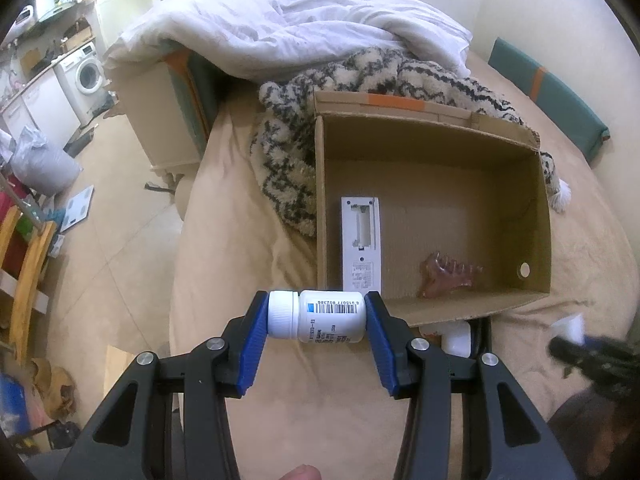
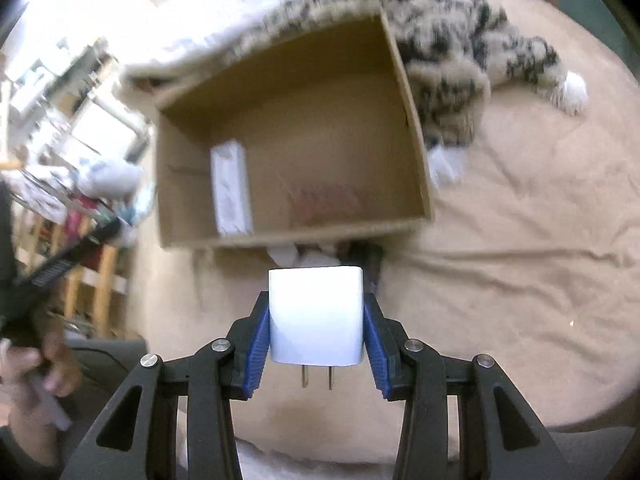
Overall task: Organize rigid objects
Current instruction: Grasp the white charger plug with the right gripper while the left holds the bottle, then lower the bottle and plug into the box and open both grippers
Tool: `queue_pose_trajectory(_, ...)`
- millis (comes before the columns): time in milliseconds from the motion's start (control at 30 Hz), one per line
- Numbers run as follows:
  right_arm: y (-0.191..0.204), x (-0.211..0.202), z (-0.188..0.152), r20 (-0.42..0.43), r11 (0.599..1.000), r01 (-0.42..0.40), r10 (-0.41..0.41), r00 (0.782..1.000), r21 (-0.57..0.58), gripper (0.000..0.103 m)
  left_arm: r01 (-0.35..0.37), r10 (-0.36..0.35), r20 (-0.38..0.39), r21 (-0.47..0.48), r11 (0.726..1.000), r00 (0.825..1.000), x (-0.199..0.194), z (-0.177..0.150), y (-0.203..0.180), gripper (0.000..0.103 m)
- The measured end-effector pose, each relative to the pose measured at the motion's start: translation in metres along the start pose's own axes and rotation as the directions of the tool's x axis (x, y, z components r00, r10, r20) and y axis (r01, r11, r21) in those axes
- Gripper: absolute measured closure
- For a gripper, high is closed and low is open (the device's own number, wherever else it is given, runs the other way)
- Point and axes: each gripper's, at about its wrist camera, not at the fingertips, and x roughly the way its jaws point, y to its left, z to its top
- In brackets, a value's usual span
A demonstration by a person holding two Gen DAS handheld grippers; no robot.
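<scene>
My left gripper is shut on a white pill bottle that lies sideways between the blue pads, just in front of the near wall of an open cardboard box. In the box lie a white remote, back side up, and a pinkish hair claw. My right gripper is shut on a white plug adapter, prongs toward the camera, held above the bed short of the cardboard box. The white remote and the blurred hair claw show inside it.
The box sits on a beige bed sheet. A patterned fluffy blanket and a white duvet lie behind it. More small items rest on the sheet by the box's near wall. A hand shows at left in the right wrist view.
</scene>
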Motion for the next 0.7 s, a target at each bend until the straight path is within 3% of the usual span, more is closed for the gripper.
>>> queue_pose_trajectory(133,0.005,-0.017,0.028,0.087,0.999,-0.021,0.024,0.996,-0.034,0.058,0.001,0.0,0.024,-0.013,1.0,1.0,-0.005,0.011,-0.002,0.059)
queue_pose_trajectory(300,0.019,-0.012,0.066,0.145,0.997,-0.043,0.052,0.988,-0.064,0.058,-0.028,0.026,0.06,0.037,0.999,0.998,-0.01,0.03,-0.017,0.059)
queue_pose_trajectory(433,0.02,-0.003,0.092,0.187,0.996,-0.042,0.056,0.981,-0.077,0.058,-0.012,0.008,0.077,0.048,0.999,0.997,-0.005,0.05,-0.029,0.059)
queue_pose_trajectory(700,0.005,0.037,0.13,0.173,0.999,-0.005,0.012,0.985,-0.044,0.058,-0.042,0.036,0.078,0.079,0.996,0.996,0.041,0.073,-0.05,0.059)
